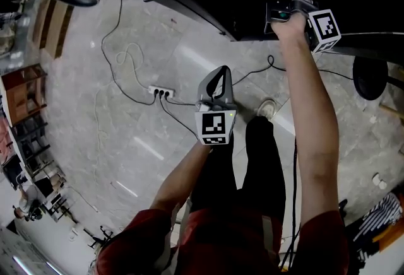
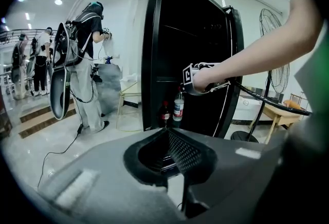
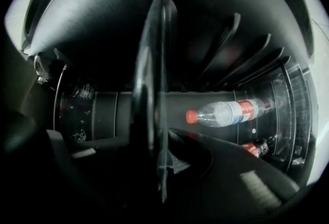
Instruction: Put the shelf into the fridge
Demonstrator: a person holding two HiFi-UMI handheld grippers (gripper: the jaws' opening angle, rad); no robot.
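the right gripper [image 1: 289, 14] reaches into the dark inside of the black fridge [image 2: 195, 43], carried by the person's outstretched right arm. in the right gripper view the glass shelf [image 3: 154, 89] stands edge-on between its jaws. the jaws are clamped on the shelf's near edge, and the meshed pad of one jaw lies right against the glass. the shelf is already within the fridge cavity, and the moulded ribs [image 3: 241, 48] of the side wall run along beyond it. past the shelf, a clear plastic bottle [image 3: 231, 113] with a red cap and red label sits deeper in the fridge. a dark bottle [image 2: 164, 113] sits just beside it, and in the left gripper view both stand upright at the bottom of the fridge.

the left gripper [image 1: 218, 78] hangs in front of the person's legs, well apart from the fridge and pointed towards it. its jaws are closed together with nothing between them.

the pale marble floor [image 1: 158, 160] carries a white power strip [image 1: 160, 91], with cables trailing from it. in the left gripper view another person [image 2: 87, 63] in a dark top stands to the left of the fridge. a standing fan [image 2: 270, 28] rises on its right side.
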